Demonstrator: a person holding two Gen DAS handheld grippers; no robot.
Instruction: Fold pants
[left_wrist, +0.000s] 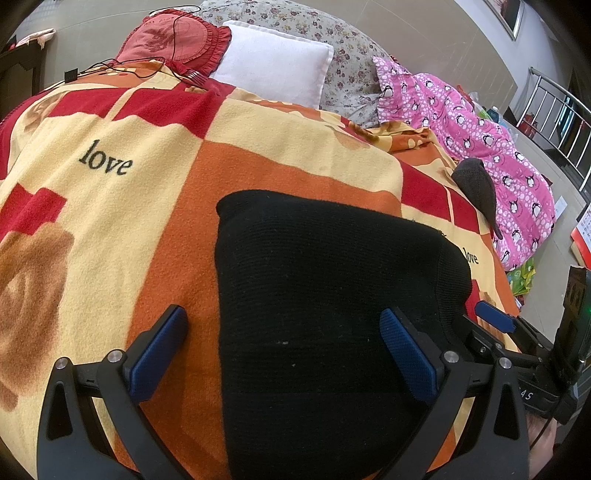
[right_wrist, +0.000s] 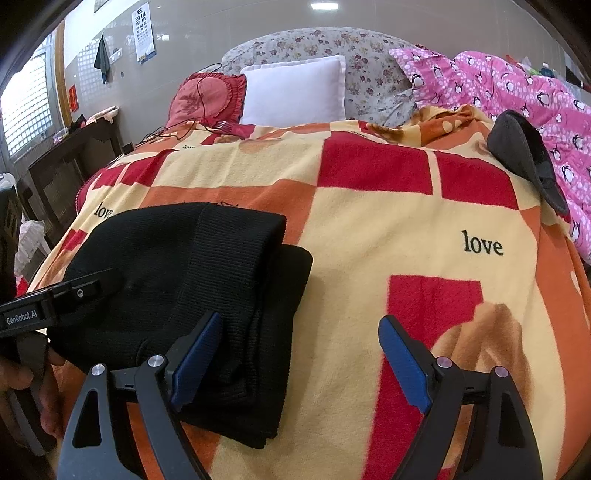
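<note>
Bed covered by a checked red, orange and cream fleece blanket (right_wrist: 369, 229) printed "love"; white pillow (right_wrist: 295, 88) at the head. Folded black knit pants (left_wrist: 325, 314) lie on the blanket's near part. Left gripper (left_wrist: 284, 354): fingers wide apart, straddling the pants' left edge, gripping nothing. Right gripper (right_wrist: 299, 362): fingers apart, left pad (right_wrist: 195, 362) above the pants' right edge.

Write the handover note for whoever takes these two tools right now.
Left tool: open, empty, hovering over the black pants.
Right tool: open, empty, at the pants' right edge, above the blanket.
Pants: folded into a compact stack on the patterned blanket, near the bed's front edge.
Done: the folds appear made, with layers stacked.
Left: check that the edges line up; tidy if needed. Grey cap lies apart and is not involved.
</note>
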